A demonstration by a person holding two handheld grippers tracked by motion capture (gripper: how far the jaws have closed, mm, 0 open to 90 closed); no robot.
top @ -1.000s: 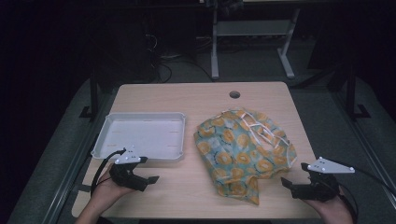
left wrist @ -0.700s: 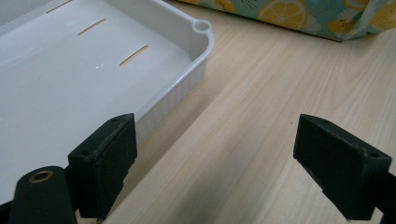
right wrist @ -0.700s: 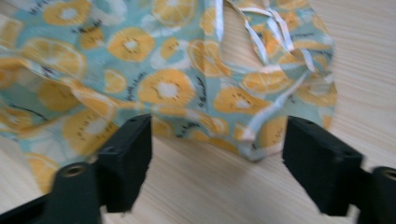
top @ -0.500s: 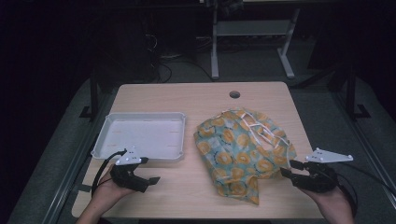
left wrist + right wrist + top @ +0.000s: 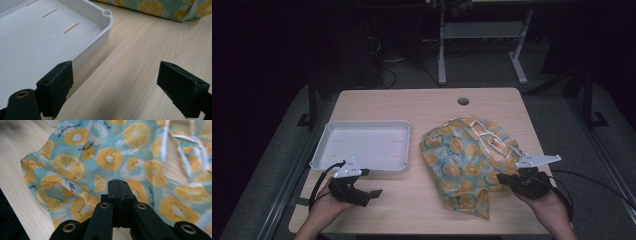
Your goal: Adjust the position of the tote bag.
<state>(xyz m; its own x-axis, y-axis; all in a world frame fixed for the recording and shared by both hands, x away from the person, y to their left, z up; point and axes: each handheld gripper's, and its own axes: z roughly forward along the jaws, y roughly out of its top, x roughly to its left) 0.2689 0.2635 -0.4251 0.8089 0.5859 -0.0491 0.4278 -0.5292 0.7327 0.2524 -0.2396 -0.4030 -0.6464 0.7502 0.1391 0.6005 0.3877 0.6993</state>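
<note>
Right gripper (image 5: 506, 181) at the lemon-print cloth (image 5: 467, 162) on the table's (image 5: 412, 205) right half, jaws just closed together, apparently nipping its edge, while left gripper (image 5: 371, 194) rests near the white tray's (image 5: 362, 145) front corner, jaws spread wide, holding nothing.

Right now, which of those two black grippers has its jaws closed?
The right gripper, at the edge of the lemon-print cloth: its jaws have just closed and meet. The left gripper, beside the white tray, stands wide open.

high view overlooks table (image 5: 412, 107); jaw-mounted views sit close.
</note>
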